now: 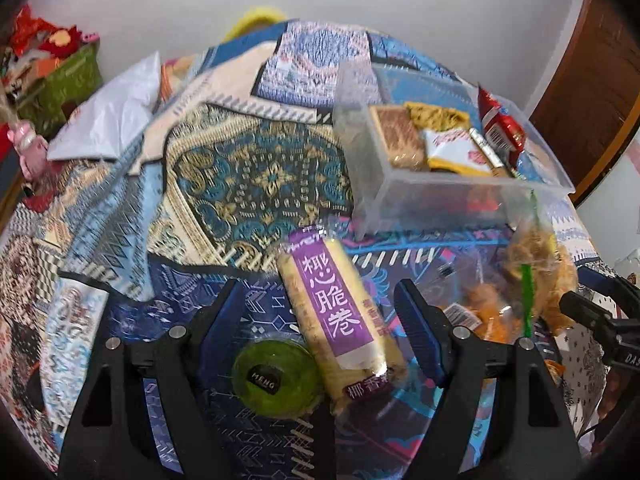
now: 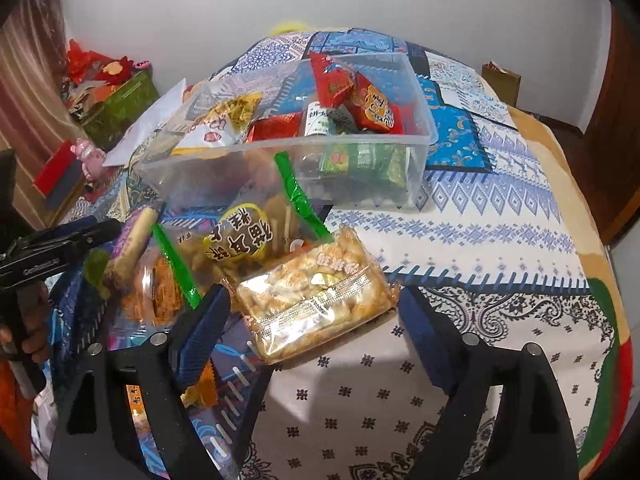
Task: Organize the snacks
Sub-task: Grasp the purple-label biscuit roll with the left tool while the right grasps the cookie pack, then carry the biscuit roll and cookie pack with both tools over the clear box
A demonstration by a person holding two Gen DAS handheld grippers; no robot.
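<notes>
Snacks lie on the bed cover by a clear box [image 1: 452,196]. A purple roll pack [image 1: 340,316] sits between the wide-apart left gripper [image 1: 320,320] fingers, untouched. A golden cracker pack [image 2: 316,296] sits between the wide-apart right gripper [image 2: 316,328] fingers.

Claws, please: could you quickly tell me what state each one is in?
Left claw: open, around the purple roll pack, not gripping.
Right claw: open, around the golden snack pack, not gripping.
</notes>
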